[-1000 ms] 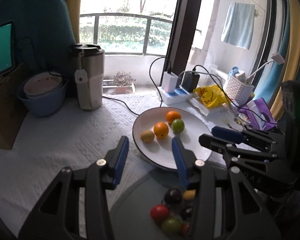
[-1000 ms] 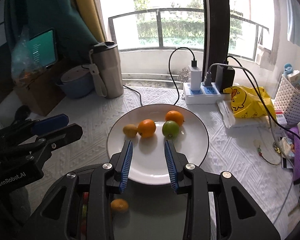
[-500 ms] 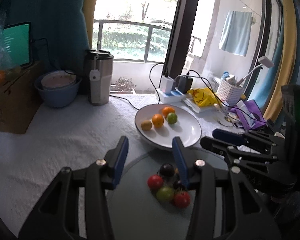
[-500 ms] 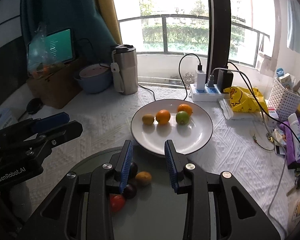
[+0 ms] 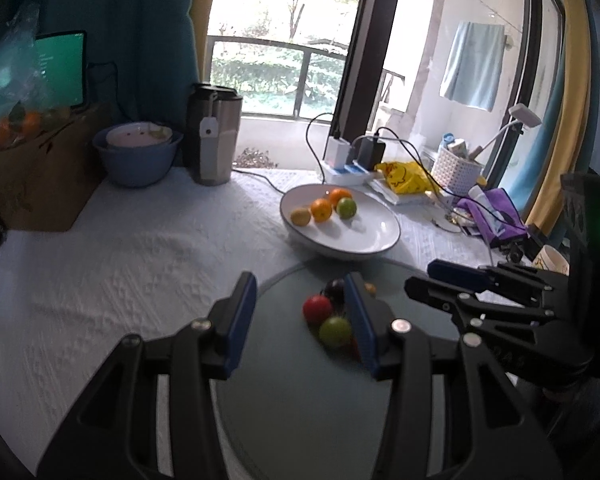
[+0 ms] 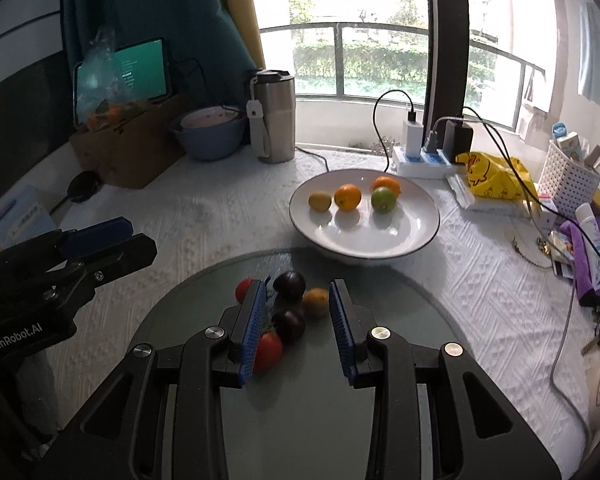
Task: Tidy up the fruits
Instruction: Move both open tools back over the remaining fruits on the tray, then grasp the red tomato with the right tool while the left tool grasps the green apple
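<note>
A white plate (image 6: 420,232) holds two oranges, a green fruit (image 6: 383,199) and a small yellow fruit (image 6: 320,201); it also shows in the left wrist view (image 5: 376,236). In front of it a grey round tray (image 6: 380,280) carries red tomatoes (image 6: 268,350), dark plums (image 6: 290,284), a small orange fruit (image 6: 315,301) and a green fruit (image 5: 334,330). My right gripper (image 6: 298,330) is open and empty, above the tray's fruit pile. My left gripper (image 5: 298,320) is open and empty above the tray's left part.
A steel mug (image 6: 274,116), a blue bowl (image 6: 210,136) and a cardboard box (image 6: 128,152) stand at the back left. A power strip with cables (image 6: 424,158), a yellow bag (image 6: 496,178) and a white basket (image 6: 568,180) are at the back right.
Both grippers have pulled back and up from the plate, so the grey tray and its fruit pile are now in fuller view. Both stay open and empty.
</note>
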